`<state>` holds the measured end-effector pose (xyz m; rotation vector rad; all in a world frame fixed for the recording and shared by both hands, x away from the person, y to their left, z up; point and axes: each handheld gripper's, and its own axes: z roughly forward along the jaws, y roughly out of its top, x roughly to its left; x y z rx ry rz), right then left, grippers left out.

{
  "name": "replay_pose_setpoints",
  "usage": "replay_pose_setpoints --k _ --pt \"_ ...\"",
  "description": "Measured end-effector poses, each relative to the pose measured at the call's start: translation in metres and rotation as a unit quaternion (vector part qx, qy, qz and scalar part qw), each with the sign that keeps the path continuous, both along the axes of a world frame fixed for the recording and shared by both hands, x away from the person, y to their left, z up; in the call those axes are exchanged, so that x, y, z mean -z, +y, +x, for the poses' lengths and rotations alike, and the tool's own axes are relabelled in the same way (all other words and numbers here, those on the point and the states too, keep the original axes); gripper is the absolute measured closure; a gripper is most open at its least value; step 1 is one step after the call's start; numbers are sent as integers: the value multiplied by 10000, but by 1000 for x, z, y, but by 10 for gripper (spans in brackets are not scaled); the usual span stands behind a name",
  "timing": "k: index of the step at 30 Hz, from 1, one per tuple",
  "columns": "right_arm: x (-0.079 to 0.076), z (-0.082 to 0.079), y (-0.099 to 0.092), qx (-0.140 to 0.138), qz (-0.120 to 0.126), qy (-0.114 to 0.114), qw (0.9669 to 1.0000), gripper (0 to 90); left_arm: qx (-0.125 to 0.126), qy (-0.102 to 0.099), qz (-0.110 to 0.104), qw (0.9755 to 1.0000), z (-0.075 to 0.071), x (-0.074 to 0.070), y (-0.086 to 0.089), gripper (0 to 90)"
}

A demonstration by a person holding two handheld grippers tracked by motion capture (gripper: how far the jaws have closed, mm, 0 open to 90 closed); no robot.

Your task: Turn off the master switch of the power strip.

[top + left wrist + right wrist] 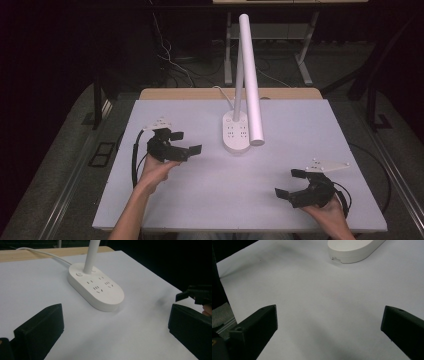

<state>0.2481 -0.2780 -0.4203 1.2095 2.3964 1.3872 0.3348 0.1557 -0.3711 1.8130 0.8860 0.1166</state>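
Observation:
A white desk lamp stands at the back middle of the white table (210, 200). Its oval base (236, 131) carries power sockets, and its long tube head (250, 75) slopes down over the base. My left gripper (188, 142) is held left of the base, open, with nothing between the jaws. In the left gripper view the base (96, 287) lies ahead of the left gripper (116, 317), clearly apart from it. At the front right my right gripper (288, 183) rests low, open and empty. The right gripper view has the base's end (354, 250) far ahead of the right gripper (329, 317).
A white cord (42, 252) runs from the lamp base back over a wooden table edge (200, 93). Dark floor, cables and desk legs (305, 60) lie beyond. The other gripper's jaws (197, 295) appear at the right of the left gripper view.

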Motion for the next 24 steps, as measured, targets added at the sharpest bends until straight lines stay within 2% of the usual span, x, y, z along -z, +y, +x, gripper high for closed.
replay_pose_setpoints --k 2,6,14,20,24 --pt "0 0 0 0 -4 8 10000 0 -54 -54 17 10000 -9 2 1 0" --pt "0 0 1 -6 -21 -20 10000 0 -7 -141 115 9998 -25 8 0 0" --pt "0 -2 1 13 -10 -2 10000 0 22 -122 128 9998 -51 22 8 0" --pt "1 -2 1 -14 -7 -34 10000 0 -16 -100 19 9999 -66 37 19 0" --pt "1 -3 2 -15 -9 -15 10000 0 42 -82 66 9999 -71 40 19 4"
